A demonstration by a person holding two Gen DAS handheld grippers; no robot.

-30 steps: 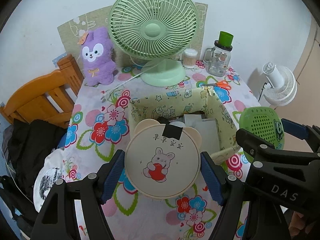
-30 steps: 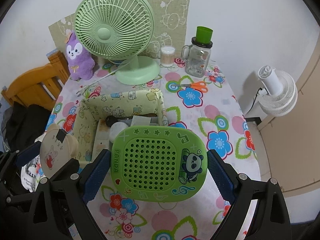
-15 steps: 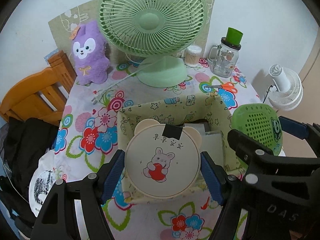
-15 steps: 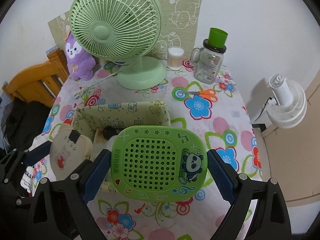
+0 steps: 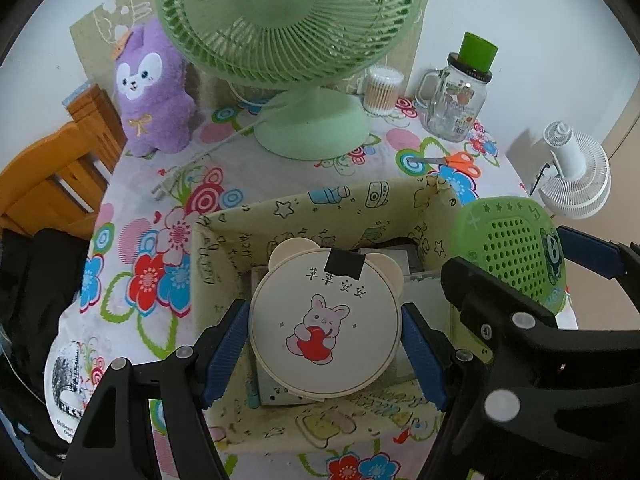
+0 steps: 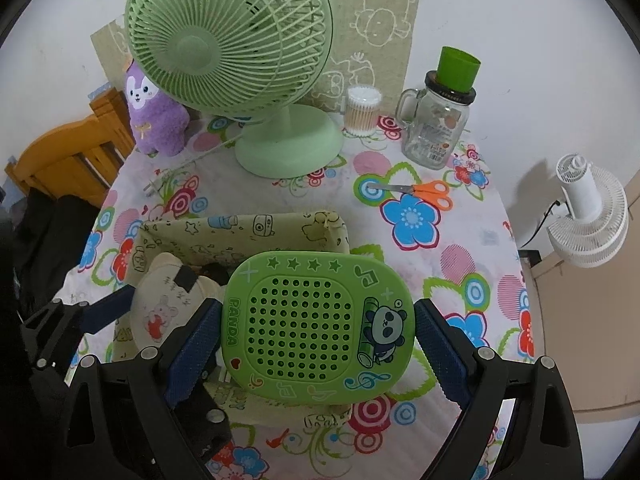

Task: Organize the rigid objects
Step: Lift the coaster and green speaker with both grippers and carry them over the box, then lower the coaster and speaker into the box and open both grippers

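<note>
Progress over the last second: both grippers have carried their loads forward from short of the fabric storage box (image 5: 320, 216) until they hang over its open top, so I judge that both items are about ready to go in. Left gripper (image 5: 325, 338) is clamped on the round cream bear-eared case (image 5: 325, 324), with flat items already in the box directly beneath it. Right gripper (image 6: 318, 326) grips the green panda case (image 6: 316, 326) by its 2 sides, above the box's right wall.
</note>
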